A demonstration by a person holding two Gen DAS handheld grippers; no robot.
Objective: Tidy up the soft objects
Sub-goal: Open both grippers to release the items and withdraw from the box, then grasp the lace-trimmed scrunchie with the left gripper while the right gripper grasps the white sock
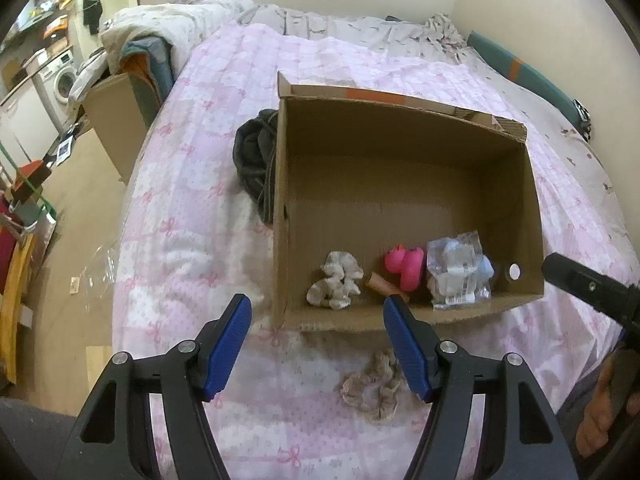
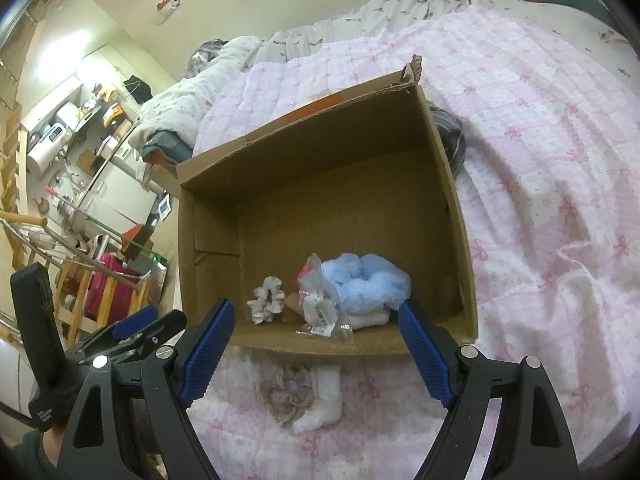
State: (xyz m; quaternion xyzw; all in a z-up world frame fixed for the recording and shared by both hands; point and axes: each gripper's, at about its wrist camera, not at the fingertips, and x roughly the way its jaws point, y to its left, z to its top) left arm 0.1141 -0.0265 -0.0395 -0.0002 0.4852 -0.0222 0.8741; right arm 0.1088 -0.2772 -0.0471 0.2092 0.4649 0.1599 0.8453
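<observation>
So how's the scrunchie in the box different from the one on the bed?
The scrunchie in the box is pale cream; the scrunchie on the bed is darker beige. The boxed one lies on the cardboard floor near the front wall; the other lies outside, on the pink quilt in front of the box. Both are ruffled fabric rings, and neither is gripped.

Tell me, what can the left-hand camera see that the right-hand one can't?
Only the left wrist view shows the pink toy clearly in the cardboard box. Only the right wrist view shows the fluffy blue item and a white sock on the bedspread. Both show the box, the cream scrunchie inside and the beige scrunchie outside, with both grippers empty.
</observation>
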